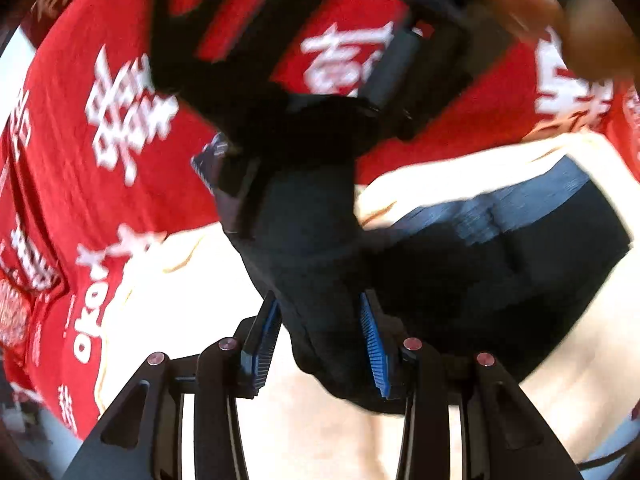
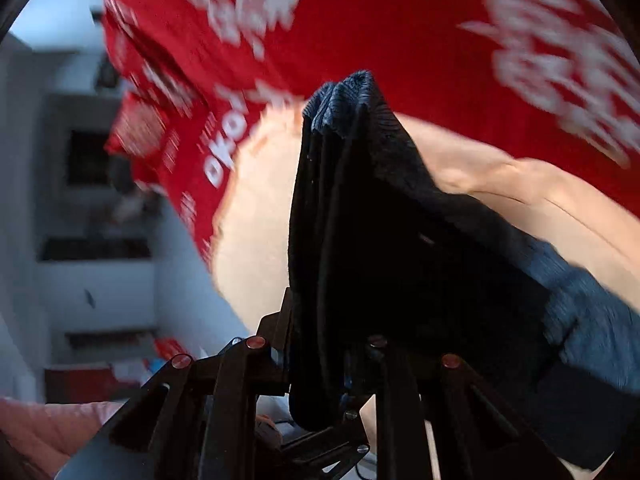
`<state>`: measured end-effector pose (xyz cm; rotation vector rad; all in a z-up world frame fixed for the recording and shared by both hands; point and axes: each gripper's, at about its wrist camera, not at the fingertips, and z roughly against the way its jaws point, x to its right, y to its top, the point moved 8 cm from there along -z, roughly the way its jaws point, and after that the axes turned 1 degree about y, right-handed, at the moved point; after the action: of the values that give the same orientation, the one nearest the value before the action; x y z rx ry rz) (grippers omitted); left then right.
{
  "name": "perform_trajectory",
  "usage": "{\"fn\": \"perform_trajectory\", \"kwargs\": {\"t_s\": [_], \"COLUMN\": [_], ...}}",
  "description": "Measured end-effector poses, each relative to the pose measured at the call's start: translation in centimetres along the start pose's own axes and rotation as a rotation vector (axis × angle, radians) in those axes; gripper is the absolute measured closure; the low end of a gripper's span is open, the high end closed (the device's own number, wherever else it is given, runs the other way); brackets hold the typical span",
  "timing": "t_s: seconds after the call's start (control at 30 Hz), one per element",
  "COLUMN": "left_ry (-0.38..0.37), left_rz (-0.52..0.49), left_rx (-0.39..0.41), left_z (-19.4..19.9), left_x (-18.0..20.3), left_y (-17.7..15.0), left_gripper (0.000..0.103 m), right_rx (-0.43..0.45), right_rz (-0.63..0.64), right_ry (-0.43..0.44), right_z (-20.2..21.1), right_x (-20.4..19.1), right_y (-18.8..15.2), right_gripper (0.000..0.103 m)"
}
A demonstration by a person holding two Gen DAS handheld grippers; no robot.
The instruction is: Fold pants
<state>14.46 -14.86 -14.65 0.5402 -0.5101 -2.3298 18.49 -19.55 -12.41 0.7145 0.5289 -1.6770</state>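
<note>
Left tool (image 1: pixel 320 344), left wrist view: blue-ribbed pads either side of a thick bunch of the dark pants (image 1: pixel 312 240), clamped on it; the cloth rises from the pads and spreads right into a folded slab whose ribbed waistband (image 1: pixel 500 208) catches light; beneath lies a cream sheet (image 1: pixel 560 360), and beyond it a red cloth with white lettering (image 1: pixel 112 120); the other black tool frame (image 1: pixel 380 60) hangs blurred above, probably sharing the same garment so the fold keeps its line.

Right tool (image 2: pixel 320 364), right wrist view: fingers closed on several stacked layers of the pants (image 2: pixel 340 240), which stand up in a peak with a ribbed edge (image 2: pixel 348 92) at the top and trail right; layers gripped together, likely so the fold carries as one; the garment is lifted clear of the cream sheet (image 2: pixel 256 200); red cloth (image 2: pixel 380 40) behind; room at left blurred.
</note>
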Motion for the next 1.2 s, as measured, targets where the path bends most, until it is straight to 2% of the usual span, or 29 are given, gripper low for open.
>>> {"fn": "perform_trajectory", "kwargs": {"t_s": [0.1,0.3,0.47,0.63,0.73,0.77,0.8,0.83,0.97,1.07,1.1,1.2], "left_ry": [-0.043,-0.150,-0.200,-0.192,-0.194,-0.211,-0.225,-0.235,-0.281,-0.312,-0.324,-0.314], "left_rz": [-0.027,-0.097,-0.153,-0.199,-0.231,-0.240,-0.244,-0.245,-0.219,-0.073,0.027,0.206], "left_rx": [0.036,0.036,-0.019,-0.117,-0.159,-0.167,-0.179,-0.186,-0.198,-0.236,-0.279,-0.347], "left_z": [2.4,4.9,3.6,0.6,0.2,0.6,0.8,1.0,2.6,1.7,0.4,-3.1], "left_x": [4.7,15.7,24.4,29.2,29.6,29.3,28.8,28.5,25.0,22.1,21.3,20.0], "left_y": [2.6,6.1,6.1,4.3,3.4,3.1,2.7,2.3,2.4,3.0,3.5,4.1], "left_gripper": [0.062,0.063,0.062,0.062,0.057,0.048,0.032,0.026,0.024,0.024,0.024,0.024], "right_rx": [0.113,0.247,0.311,0.314,0.310,0.309,0.307,0.304,0.298,0.287,0.284,0.305], "right_rz": [-0.046,-0.171,-0.324,-0.455,-0.483,-0.491,-0.500,-0.509,-0.537,-0.551,-0.551,-0.526], "right_ry": [0.062,0.087,0.103,0.144,0.171,0.156,0.133,0.125,0.137,0.113,0.092,0.092], "right_z": [6.5,15.9,18.4,15.8,14.2,13.8,13.4,13.3,13.1,13.0,13.0,13.7], "right_x": [3.3,12.2,20.4,25.7,26.2,26.7,27.1,27.6,28.6,29.0,29.1,28.2], "right_y": [-3.5,-10.3,-15.3,-17.3,-17.3,-17.2,-17.1,-17.4,-18.0,-18.2,-18.2,-18.0], "right_gripper": [0.084,0.084,0.084,0.082,0.079,0.075,0.071,0.070,0.068,0.071,0.076,0.088]}}
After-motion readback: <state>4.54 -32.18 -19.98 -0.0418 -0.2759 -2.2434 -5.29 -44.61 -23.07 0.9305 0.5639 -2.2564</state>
